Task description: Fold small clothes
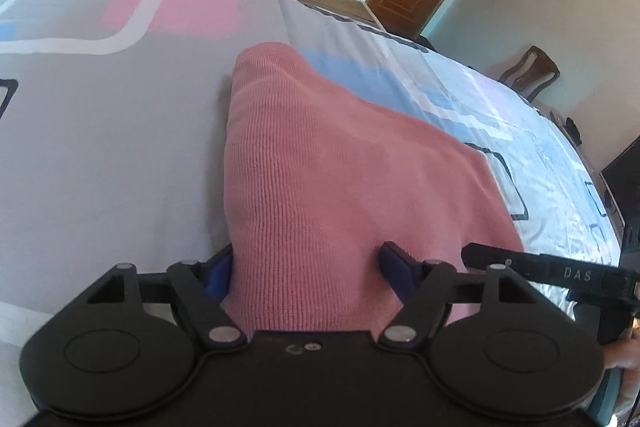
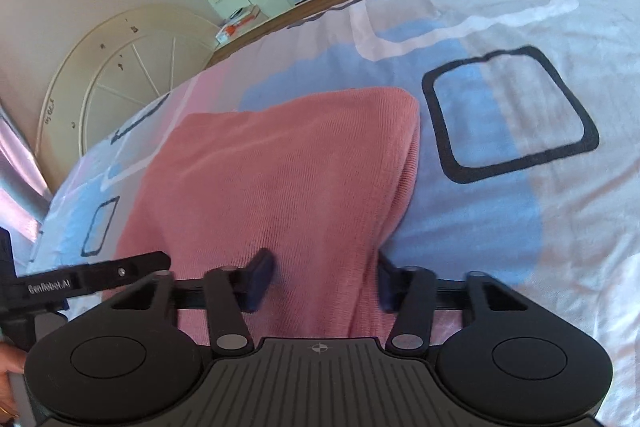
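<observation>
Garment: I see one pink knitted garment (image 1: 320, 163) on the bed (image 1: 100, 155), lying on the patterned sheet. It already lies doubled, with a rounded fold at its far end; its near edge runs under both tools.

Left gripper (image 1: 306, 273): I have it over the near left corner of the garment. The jaws stand partly apart with a raised ridge of knit between them. The blue pads (image 1: 396, 273) touch the cloth at the sides, but I cannot tell whether they press hard enough to hold it.

Right gripper (image 2: 320, 281): I have it over the near right corner. The jaws are narrower here, and a hump of knit rises between the pads (image 2: 260, 279). A firm pinch is likely, but I cannot confirm it.

Spacing: each wrist view shows the other tool's finger at its edge, so I judge the two tools to be near each other along the same near edge.

Step in hand: I judge this to be taking hold of the near edge at both corners, ready for another fold.

Next move calls for: both pinches closed firmly on all cloth layers; then an even lift of both corners and a carry toward the far fold, keeping the edge straight.

Risk: if one pinch catches only the top layer, the fold will come out skewed.
</observation>
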The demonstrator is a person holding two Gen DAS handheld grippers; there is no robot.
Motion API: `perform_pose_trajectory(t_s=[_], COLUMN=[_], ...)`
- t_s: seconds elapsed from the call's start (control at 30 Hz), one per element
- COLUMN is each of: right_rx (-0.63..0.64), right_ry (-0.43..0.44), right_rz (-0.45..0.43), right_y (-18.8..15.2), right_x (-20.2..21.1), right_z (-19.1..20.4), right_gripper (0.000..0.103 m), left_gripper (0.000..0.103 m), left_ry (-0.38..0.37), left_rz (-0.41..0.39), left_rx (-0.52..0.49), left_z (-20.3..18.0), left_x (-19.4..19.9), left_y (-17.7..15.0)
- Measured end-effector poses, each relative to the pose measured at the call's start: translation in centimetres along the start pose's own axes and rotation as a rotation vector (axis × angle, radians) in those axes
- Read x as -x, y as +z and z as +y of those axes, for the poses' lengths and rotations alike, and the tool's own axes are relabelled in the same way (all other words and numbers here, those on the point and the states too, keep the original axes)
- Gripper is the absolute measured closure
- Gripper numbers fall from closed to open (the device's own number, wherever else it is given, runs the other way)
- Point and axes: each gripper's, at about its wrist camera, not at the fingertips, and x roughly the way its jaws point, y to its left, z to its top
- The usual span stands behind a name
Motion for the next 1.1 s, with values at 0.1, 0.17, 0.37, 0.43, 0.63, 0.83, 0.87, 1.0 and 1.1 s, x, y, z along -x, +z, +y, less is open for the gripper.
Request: perform_pose_trajectory(t_s=[0.1, 0.17, 0.37, 0.43, 0.63, 0.83, 0.87, 1.0, 1.1], right_rx=[0.009, 0.016, 0.018, -0.005, -0.075, -0.059, -0.059, -0.024, -0.006], right_ry=[0.0, -0.004, -0.024, 0.004, 0.137, 0.191, 0.203, 0.244, 0.276], right_rz=[-0.009, -0.012, 0.0, 0.007, -0.021, -0.046, -0.044, -0.033, -0.027], right_y=[0.1, 0.4, 0.2, 0.3, 0.7, 1.0, 1.1, 0.9, 0.8], right_x=[-0.4, -0.8, -1.0, -0.9, 0.5, 1.6, 1.6, 0.9, -0.3], right_z=[0.0, 0.4, 1.3, 1.3, 1.8, 4.5, 5.1, 8.6, 11.9], right_gripper=[0.054, 0.052, 0.07, 0.076, 0.079, 0.079, 0.079, 0.079, 0.079], left_gripper=[0.027, 0.025, 0.041, 0.058, 0.069, 0.069, 0.069, 0.069, 0.069], left_ry=[0.007, 0.019, 0.066, 0.075, 0.061, 0.037, 0.043, 0.068, 0.088], left_rz=[0.001, 0.004, -0.011, -0.033, -0.081, -0.112, -0.122, -0.148, -0.168], left_rx=[0.0, -0.017, -0.095, -0.132, -0.155, -0.161, -0.163, -0.159, -0.146], left_z=[-0.2, -0.8, -2.6, -3.4, -4.2, -4.4, -4.2, -2.2, 0.5], left_x=[-0.7, -1.3, -0.7, 0.1, 2.1, 4.7, 5.4, 8.1, 10.4], left_y=[0.0, 0.1, 0.0, -0.1, 0.1, 0.5, 0.5, 1.0, 1.4])
